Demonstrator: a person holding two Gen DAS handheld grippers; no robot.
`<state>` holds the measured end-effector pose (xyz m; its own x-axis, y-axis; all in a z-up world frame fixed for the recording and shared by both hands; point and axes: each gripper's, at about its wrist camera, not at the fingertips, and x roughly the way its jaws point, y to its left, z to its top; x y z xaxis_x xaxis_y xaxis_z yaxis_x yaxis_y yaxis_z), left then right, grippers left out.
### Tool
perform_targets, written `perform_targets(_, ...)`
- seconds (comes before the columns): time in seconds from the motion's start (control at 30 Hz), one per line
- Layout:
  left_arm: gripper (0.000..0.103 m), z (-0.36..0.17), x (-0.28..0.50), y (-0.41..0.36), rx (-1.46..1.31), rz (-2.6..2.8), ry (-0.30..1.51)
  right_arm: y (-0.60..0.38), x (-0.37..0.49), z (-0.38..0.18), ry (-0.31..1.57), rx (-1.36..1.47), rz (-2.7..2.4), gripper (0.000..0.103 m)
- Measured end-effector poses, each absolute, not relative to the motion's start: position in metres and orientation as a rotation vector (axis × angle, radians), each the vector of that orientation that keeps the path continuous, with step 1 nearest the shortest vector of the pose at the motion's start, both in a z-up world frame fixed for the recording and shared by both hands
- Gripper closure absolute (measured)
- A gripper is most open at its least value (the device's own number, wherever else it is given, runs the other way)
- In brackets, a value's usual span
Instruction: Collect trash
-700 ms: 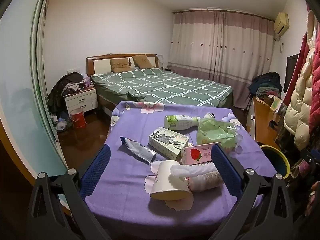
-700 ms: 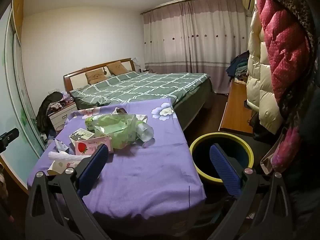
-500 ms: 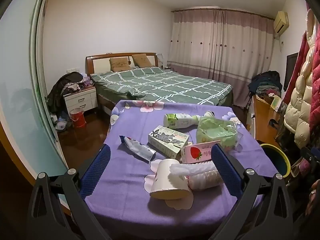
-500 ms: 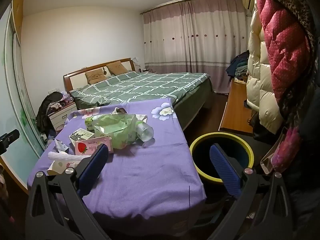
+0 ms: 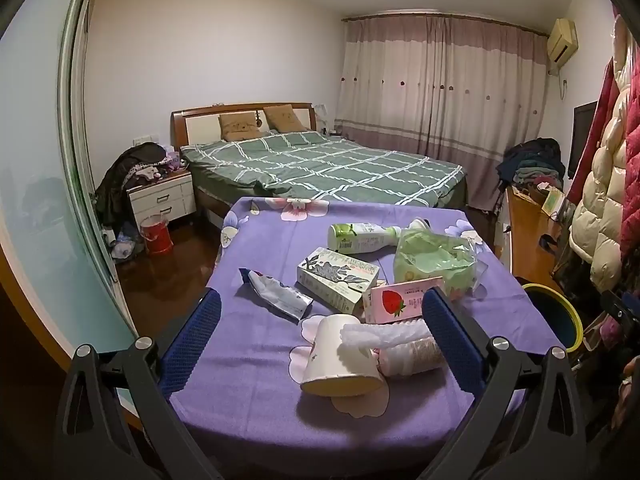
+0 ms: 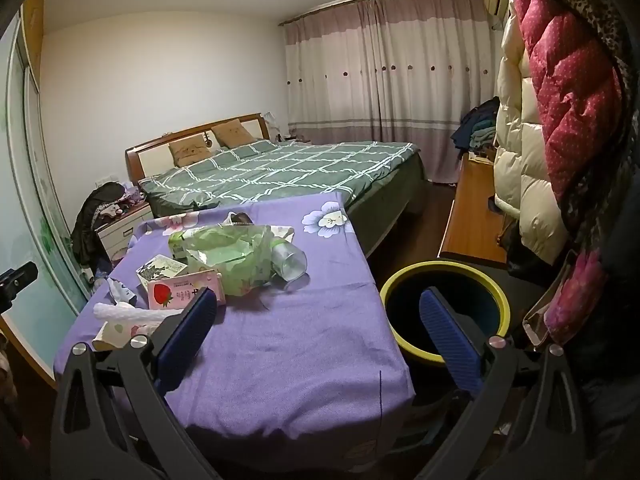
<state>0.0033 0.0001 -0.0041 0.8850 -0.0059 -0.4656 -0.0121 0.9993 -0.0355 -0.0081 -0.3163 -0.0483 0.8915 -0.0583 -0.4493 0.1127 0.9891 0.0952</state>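
Note:
Trash lies on a purple-clothed table (image 5: 260,392): a tipped paper cup (image 5: 340,356), a white wrapper (image 5: 384,330), a pink strawberry carton (image 5: 404,300), a green-printed box (image 5: 336,280), a foil pouch (image 5: 276,292), a white bottle (image 5: 360,236) and a green plastic bag (image 5: 436,258). My left gripper (image 5: 320,320) is open, the cup between its fingers' line of sight, touching nothing. My right gripper (image 6: 316,312) is open and empty over the table's right edge, beside a yellow-rimmed bin (image 6: 444,312). The bag (image 6: 236,260) and carton (image 6: 180,292) also show in the right wrist view.
A bed with a green checked cover (image 5: 320,168) stands behind the table. A nightstand (image 5: 160,200) and red bucket (image 5: 156,232) are at left. A wooden bench (image 6: 472,220) and hanging coats (image 6: 560,120) line the right side.
The left wrist view has shifted very slightly; the table items sit a touch higher in frame. The right gripper has not visibly moved.

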Motion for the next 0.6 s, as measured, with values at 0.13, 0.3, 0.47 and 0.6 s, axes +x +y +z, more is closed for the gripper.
perform_targets(0.13,0.004,-0.0054,0.0033,-0.0002,-0.034,0.001,0.486,-0.3175,-0.0078,-0.0479,0.464,0.121,-0.090,0.006)
perform_targets(0.3,0.004,-0.0072,0.0041,-0.0009,-0.031,0.003,0.487,-0.3178,-0.0056,-0.0510,0.465,0.122,-0.092,0.006)
perform_targets(0.47,0.004,-0.0095,0.0049,-0.0021,-0.029,0.005,0.488,-0.3186,-0.0058,-0.0524,0.468,0.123,-0.090,0.006)
perform_targets(0.6,0.004,-0.0097,0.0049,-0.0024,-0.028,0.004,0.488,-0.3185,-0.0023,-0.0550,0.474,0.124,-0.092,0.006)
